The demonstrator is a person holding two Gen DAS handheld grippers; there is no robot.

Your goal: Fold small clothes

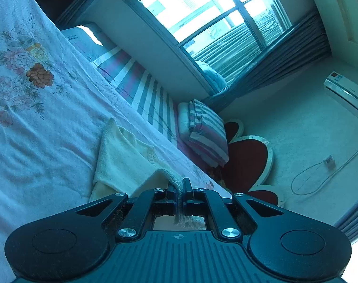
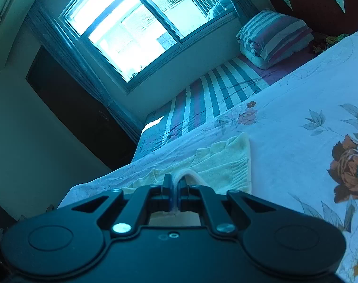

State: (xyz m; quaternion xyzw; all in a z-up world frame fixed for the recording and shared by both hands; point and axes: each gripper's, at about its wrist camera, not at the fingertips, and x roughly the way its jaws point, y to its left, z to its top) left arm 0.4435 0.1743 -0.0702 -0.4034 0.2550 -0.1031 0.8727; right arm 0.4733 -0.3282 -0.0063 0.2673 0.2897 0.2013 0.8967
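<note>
A small cream sweater (image 1: 124,158) lies on a floral sheet (image 1: 37,108) spread over the bed, close to the sheet's edge where a striped bedcover (image 1: 141,87) shows beyond it. The left gripper (image 1: 179,189) has its jaws drawn nearly together on a raised fold of the sweater's knitted edge, and a strip of the cloth runs down between them. The right gripper (image 2: 175,185) is likewise closed to a narrow slit on a looped hem of the same sweater (image 2: 216,162), which arches up just past the fingertips.

The left wrist view alone shows the wall past the head of the bed: a red headboard (image 1: 247,160) with a pale scalloped border, an air conditioner (image 1: 346,92) and a loose cable (image 1: 320,176) hanging on the wall. It also shows the sweater's far corner lying flat. The right wrist view shows the ribbed knit along the sweater's side, a dark doorway (image 2: 77,108) beside the window (image 2: 131,23), and a large orange flower (image 2: 349,162) printed on the sheet. Both views take in a folded striped quilt (image 1: 205,132) at the head of the bed.
</note>
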